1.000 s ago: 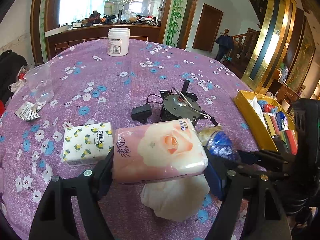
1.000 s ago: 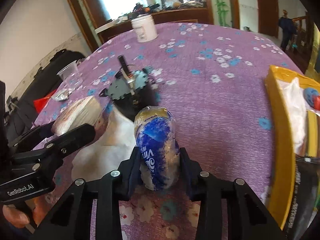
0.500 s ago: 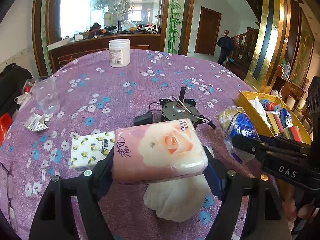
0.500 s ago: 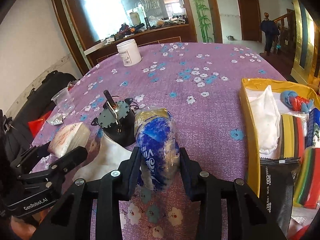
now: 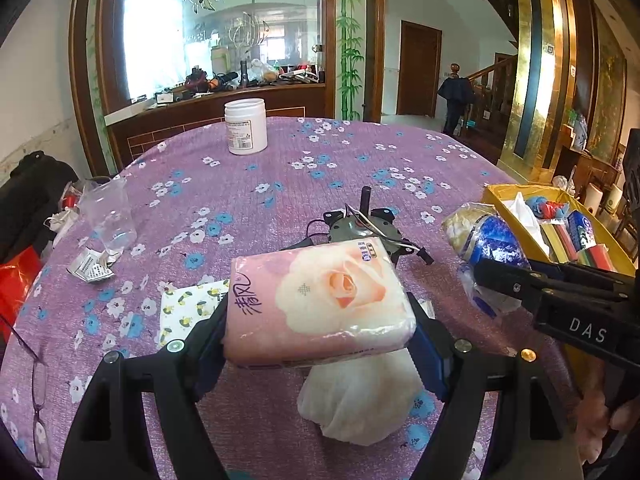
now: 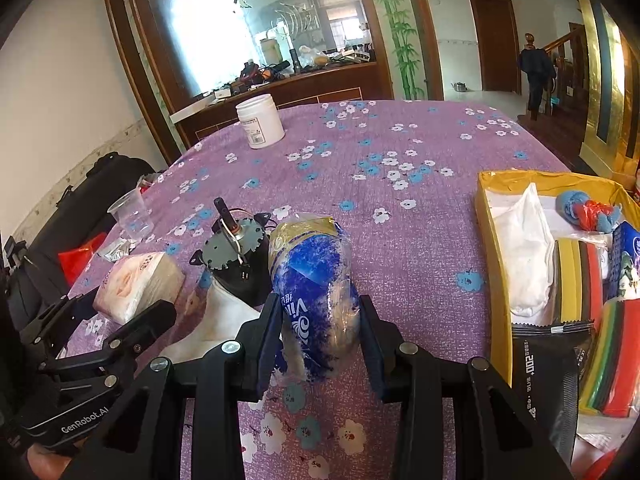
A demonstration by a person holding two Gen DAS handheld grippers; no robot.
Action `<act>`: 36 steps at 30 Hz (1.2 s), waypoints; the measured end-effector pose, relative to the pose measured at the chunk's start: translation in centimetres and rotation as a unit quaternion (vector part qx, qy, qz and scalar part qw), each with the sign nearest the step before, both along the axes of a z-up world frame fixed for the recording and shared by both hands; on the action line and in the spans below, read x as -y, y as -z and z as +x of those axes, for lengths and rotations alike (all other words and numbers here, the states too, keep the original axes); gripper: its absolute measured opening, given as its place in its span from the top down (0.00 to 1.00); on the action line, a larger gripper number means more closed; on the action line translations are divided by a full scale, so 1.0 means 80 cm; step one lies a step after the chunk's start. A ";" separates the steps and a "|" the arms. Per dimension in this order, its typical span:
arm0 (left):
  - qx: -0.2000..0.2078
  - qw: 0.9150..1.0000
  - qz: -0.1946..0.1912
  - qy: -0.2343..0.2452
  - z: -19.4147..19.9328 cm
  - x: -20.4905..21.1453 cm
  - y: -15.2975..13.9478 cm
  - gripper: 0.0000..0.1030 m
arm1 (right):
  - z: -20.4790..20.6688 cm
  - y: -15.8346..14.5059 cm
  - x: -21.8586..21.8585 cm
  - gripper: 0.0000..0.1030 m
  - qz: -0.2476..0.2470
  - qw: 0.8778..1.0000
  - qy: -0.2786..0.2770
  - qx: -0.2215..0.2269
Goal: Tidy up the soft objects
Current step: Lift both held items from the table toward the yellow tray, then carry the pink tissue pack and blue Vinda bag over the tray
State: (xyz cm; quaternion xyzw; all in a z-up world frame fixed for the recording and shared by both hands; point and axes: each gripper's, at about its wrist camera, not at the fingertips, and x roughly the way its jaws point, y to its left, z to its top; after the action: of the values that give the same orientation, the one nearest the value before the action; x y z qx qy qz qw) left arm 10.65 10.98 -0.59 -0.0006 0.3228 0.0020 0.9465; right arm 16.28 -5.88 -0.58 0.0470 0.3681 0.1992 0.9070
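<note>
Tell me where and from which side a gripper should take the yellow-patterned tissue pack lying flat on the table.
Grip the yellow-patterned tissue pack across its two long side faces, coming down from above. It lies flat on the tablecloth, so only its sides offer opposing faces. Its right part is hidden behind the pink tissue pack in the left gripper, so that probably must clear first.

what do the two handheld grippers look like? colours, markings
Both are matte black plastic with silver screw heads. The left gripper has blue pads inside its fingers; its body reads "GenRobot.AI" in white in the right wrist view. The right gripper carries white "DAS" lettering and one brass-coloured screw. No cables or sleeves show.
</note>
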 end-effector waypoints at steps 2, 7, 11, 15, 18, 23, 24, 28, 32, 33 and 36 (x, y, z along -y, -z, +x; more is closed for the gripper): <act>0.002 1.000 0.003 -0.001 -0.001 0.001 0.000 0.25 | -0.001 -0.002 0.002 0.61 0.002 1.000 0.002 0.003; 0.007 1.000 0.012 -0.003 -0.002 0.004 -0.001 0.25 | -0.003 -0.005 0.004 0.60 0.006 1.000 0.006 0.010; 0.014 1.000 0.017 -0.005 -0.005 0.006 -0.004 0.25 | -0.003 -0.005 0.006 0.60 0.006 1.000 0.012 0.013; 0.023 0.999 0.025 -0.007 -0.008 0.008 -0.007 0.25 | -0.002 -0.008 0.010 0.61 0.006 1.000 0.022 0.013; 0.033 0.999 0.033 -0.008 -0.012 0.010 -0.010 0.25 | -0.007 -0.014 0.014 0.60 0.010 0.999 0.029 0.017; 0.044 0.998 0.044 -0.007 -0.017 0.013 -0.013 0.25 | -0.022 -0.021 0.025 0.60 0.021 0.999 0.035 0.017; 0.046 0.998 0.047 -0.006 -0.018 0.015 -0.014 0.25 | -0.025 -0.021 0.027 0.60 0.023 0.999 0.035 0.015; 0.052 0.997 0.053 -0.006 -0.020 0.018 -0.015 0.25 | -0.036 -0.020 0.034 0.60 0.025 0.999 0.036 0.011; 0.055 0.997 0.054 -0.006 -0.020 0.018 -0.016 0.25 | -0.047 -0.021 0.042 0.60 0.025 0.999 0.040 0.011; 0.056 0.997 0.054 -0.005 -0.021 0.018 -0.016 0.25 | -0.049 -0.022 0.046 0.60 0.027 0.999 0.043 0.011; 0.060 0.997 0.045 0.002 -0.022 0.018 -0.018 0.25 | -0.058 -0.029 0.064 0.60 0.034 0.998 0.056 0.015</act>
State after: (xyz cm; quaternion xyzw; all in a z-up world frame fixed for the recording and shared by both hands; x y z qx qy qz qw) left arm 8.88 9.58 0.84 0.0428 0.2653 0.0143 0.9631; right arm 11.67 -11.01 1.77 0.0958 0.3442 0.1610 0.9200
